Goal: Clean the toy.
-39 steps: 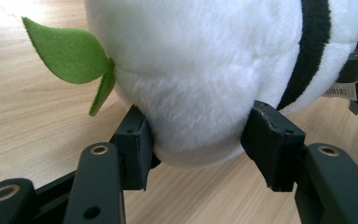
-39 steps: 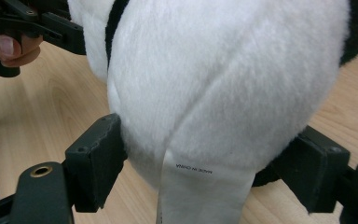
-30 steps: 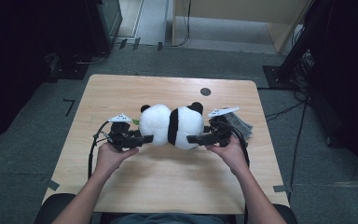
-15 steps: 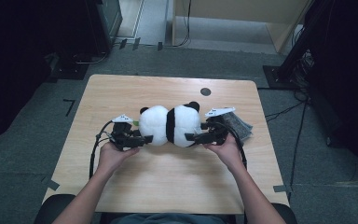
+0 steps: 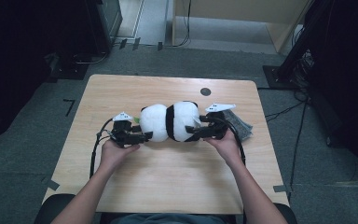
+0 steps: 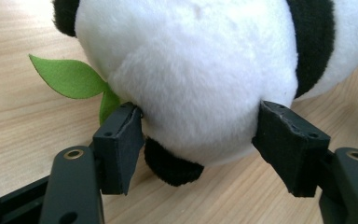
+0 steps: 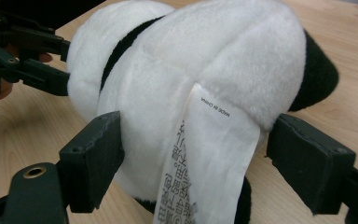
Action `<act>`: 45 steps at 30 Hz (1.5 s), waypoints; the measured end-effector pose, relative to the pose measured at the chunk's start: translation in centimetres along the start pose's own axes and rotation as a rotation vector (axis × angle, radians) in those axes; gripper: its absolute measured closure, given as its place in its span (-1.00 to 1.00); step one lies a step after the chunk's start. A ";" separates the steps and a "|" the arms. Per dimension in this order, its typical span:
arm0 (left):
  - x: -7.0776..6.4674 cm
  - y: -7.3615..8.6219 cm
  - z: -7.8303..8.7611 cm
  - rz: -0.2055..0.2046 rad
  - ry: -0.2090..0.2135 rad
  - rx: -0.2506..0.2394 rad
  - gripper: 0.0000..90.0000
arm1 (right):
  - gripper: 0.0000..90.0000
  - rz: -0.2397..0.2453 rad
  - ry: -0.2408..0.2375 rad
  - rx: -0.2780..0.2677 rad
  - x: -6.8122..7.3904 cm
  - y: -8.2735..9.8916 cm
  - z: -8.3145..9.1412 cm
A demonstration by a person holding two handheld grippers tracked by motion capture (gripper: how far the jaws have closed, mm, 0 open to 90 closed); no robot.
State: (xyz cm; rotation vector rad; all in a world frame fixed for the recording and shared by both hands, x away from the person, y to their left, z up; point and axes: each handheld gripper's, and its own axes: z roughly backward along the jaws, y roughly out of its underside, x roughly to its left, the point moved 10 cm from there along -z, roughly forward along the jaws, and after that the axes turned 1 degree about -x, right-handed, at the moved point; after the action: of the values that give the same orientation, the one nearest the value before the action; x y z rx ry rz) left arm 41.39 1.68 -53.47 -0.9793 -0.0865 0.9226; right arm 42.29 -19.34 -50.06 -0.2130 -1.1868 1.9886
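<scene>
Wooden table (image 5: 168, 177) on grey carpet (image 5: 23, 154) bears the plush panda (image 5: 170, 121).

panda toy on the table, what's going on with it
A person holds a gripper in each hand at either end of a panda toy lying on the wooden table. The left gripper has just been opening its jaws, which sit around the toy's white end beside a green leaf. The right gripper straddles the other end, where a label hangs.
</scene>
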 end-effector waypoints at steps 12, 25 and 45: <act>0.5 -0.8 0.8 -0.036 -0.034 -0.001 -0.31 | -0.43 0.065 0.075 0.017 -0.7 -0.6 1.0; 0.4 -3.5 1.2 -0.054 -0.004 -0.037 -0.33 | -0.40 0.040 0.068 -0.006 -2.7 -1.6 2.7; 0.8 -3.9 0.5 -0.083 -0.025 -0.054 -0.39 | -0.30 -0.005 0.241 -0.016 -9.6 0.7 6.1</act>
State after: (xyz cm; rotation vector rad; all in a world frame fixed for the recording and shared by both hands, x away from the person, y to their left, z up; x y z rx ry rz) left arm 44.10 1.75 -50.54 -1.0072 -0.1726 0.8605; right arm 45.27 -30.32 -49.54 -0.4448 -1.0473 1.8887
